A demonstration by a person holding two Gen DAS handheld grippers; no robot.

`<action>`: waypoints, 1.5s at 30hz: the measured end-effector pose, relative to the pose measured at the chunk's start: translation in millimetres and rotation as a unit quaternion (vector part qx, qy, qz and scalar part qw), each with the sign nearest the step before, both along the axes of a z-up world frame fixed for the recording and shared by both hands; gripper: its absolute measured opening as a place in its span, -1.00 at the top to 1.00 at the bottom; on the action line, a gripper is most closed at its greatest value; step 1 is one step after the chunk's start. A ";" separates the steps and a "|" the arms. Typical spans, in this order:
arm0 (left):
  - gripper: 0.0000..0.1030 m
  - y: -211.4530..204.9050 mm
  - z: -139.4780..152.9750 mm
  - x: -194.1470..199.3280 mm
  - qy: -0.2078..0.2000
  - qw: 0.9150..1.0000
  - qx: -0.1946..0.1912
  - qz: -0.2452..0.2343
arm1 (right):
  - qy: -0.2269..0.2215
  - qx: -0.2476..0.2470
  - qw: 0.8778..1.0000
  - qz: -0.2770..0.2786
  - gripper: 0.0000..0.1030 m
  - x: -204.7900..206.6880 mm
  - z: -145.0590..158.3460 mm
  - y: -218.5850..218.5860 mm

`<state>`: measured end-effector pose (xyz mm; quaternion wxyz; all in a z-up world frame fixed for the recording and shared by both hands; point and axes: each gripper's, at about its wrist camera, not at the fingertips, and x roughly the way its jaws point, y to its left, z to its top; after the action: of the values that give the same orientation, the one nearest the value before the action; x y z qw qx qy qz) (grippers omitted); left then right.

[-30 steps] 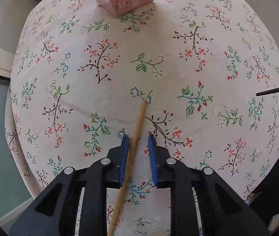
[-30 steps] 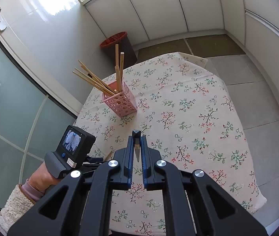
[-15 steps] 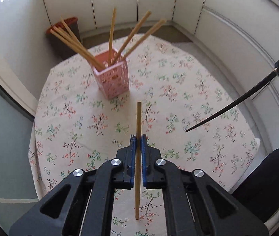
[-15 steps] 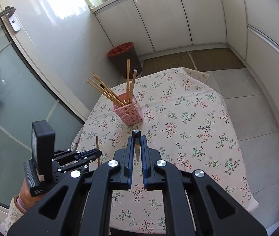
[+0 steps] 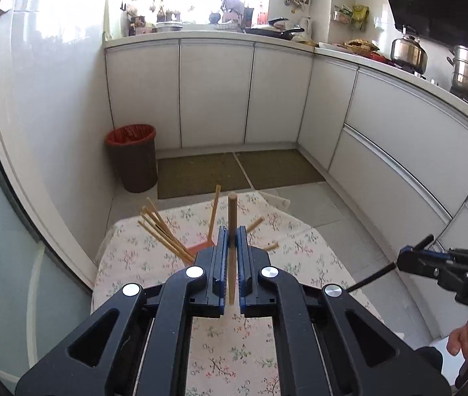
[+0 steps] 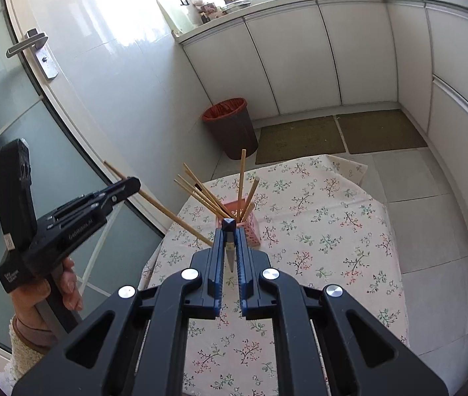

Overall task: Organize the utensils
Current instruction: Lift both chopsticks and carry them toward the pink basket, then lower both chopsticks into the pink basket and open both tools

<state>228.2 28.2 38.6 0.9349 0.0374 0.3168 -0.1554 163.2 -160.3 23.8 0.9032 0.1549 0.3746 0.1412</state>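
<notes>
My left gripper (image 5: pixel 232 235) is shut on a wooden chopstick (image 5: pixel 232 211), held high above the floral table (image 5: pixel 293 257). The right wrist view shows this gripper (image 6: pixel 136 184) at the left with the chopstick (image 6: pixel 171 214) slanting down toward the pink holder (image 6: pixel 250 222). The holder stands at the table's far left and contains several wooden chopsticks (image 6: pixel 207 194); in the left wrist view only its rim (image 5: pixel 200 248) shows behind my fingers. My right gripper (image 6: pixel 229 236) is shut on a black chopstick (image 6: pixel 229 224), seen end-on. In the left wrist view it (image 5: pixel 409 259) holds that black chopstick (image 5: pixel 371 277) at the right.
A brown bin (image 5: pixel 132 158) with a red liner stands on the floor beyond the table. White cabinets (image 5: pixel 217 92) line the back and right walls. A glass door (image 6: pixel 19 105) is at the left. Two mats (image 5: pixel 240 171) lie on the floor.
My left gripper closed on the wooden chopstick that lay on the table and lifted it high, tilting up toward the room. My right gripper rose too, still gripping the black chopstick.
</notes>
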 end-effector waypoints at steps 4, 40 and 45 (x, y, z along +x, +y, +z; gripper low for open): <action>0.92 -2.1 13.2 24.0 -0.011 1.000 0.015 0.016 | -0.002 -0.003 1.000 0.003 0.85 8.0 2.1 -1.4; 0.02 47.5 -33.3 72.1 0.027 0.994 -0.048 0.095 | -0.043 -0.012 0.999 -0.002 0.85 93.2 4.4 39.5; -0.19 71.1 -23.3 43.7 -0.016 0.989 -0.069 0.128 | -0.054 -0.040 0.998 -0.007 0.85 126.8 -16.1 63.9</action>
<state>271.9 99.3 15.3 0.9524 -0.0657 0.2925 -0.0556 290.0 -96.5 7.8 0.9287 0.1133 0.3292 0.1281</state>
